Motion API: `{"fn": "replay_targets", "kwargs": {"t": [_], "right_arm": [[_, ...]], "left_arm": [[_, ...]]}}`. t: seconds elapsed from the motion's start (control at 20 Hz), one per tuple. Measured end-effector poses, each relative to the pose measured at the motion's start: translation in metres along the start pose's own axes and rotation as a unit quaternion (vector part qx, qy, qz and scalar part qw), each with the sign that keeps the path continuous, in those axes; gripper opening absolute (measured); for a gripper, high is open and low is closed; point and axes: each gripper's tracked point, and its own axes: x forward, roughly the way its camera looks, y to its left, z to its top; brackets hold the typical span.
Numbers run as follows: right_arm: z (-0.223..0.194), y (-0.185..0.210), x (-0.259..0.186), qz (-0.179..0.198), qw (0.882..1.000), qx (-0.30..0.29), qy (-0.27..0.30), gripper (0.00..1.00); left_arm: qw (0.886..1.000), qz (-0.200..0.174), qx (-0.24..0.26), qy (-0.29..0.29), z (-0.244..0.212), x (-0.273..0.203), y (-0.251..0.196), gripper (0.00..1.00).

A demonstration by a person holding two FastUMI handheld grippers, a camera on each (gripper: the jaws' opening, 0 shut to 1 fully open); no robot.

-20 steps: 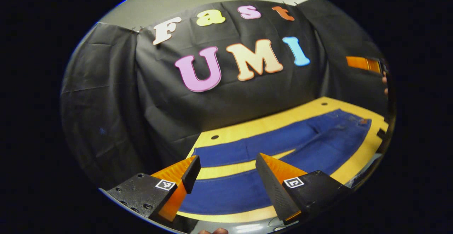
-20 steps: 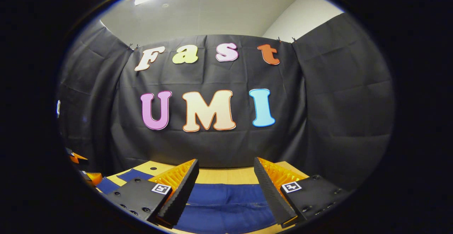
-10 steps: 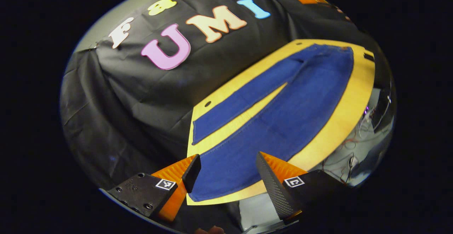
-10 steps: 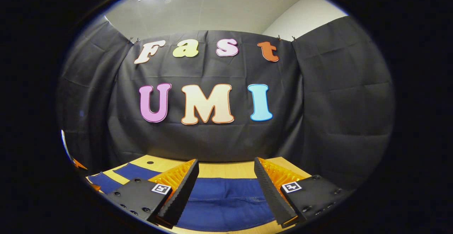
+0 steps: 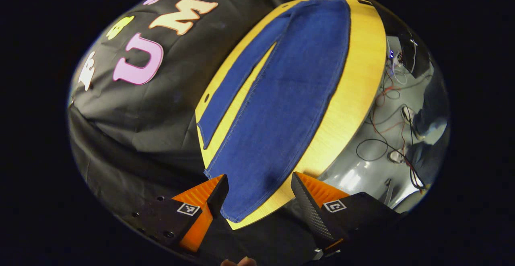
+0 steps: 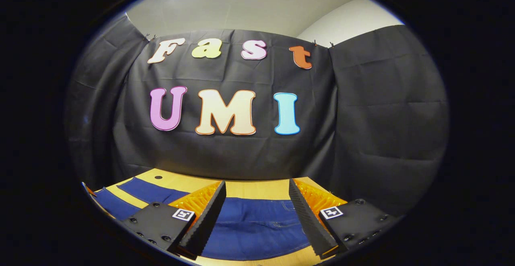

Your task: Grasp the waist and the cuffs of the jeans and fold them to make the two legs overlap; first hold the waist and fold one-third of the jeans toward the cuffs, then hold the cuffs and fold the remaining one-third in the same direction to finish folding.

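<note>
Left gripper view had the left gripper (image 5: pixel 257 195) gaping, empty, above the near cuff (image 5: pixel 237 207) of the jeans (image 5: pixel 289 93), spread flat on the table (image 5: pixel 354 93). The right gripper (image 6: pixel 257 213), likewise open and empty, hovered at the waist (image 6: pixel 257 227). Leg-overlap fold seemed unstarted; next, lower and pinch.

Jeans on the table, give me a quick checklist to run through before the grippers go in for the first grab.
1. Jeans lying flat on the table, legs spread apart: ok.
2. Left gripper open, cuff end of the near leg between its fingers: ok.
3. Right gripper open, jeans' upper part in front of it: ok.
4. Either gripper touching the denim yet: cannot tell, both seem to be above it.
5. Legs overlapped: not ok, table shows between them.
6. Nothing lying on the denim: ok.
</note>
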Motion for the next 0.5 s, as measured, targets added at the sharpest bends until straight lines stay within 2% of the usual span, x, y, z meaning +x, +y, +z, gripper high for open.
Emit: {"fn": "replay_targets", "kwargs": {"t": [0.15, 0.25, 0.3, 0.5], "right_arm": [[-0.003, -0.005, -0.001, -0.007, 1.000, -0.003, 0.003, 0.97], [-0.005, -0.007, -0.002, -0.010, 1.000, -0.004, 0.005, 0.97], [-0.006, -0.008, -0.003, -0.013, 1.000, -0.006, 0.006, 0.97], [-0.010, -0.011, -0.005, -0.020, 1.000, -0.006, 0.010, 0.97]], "left_arm": [[0.999, 0.001, 0.036, 0.006, -0.001, 0.008, -0.002, 0.95], [0.999, -0.013, 0.050, 0.006, -0.002, 0.016, -0.003, 0.94], [0.998, -0.016, 0.062, 0.003, 0.001, 0.021, 0.000, 0.88], [0.995, -0.029, 0.094, -0.008, 0.012, 0.043, 0.010, 0.85]]}}
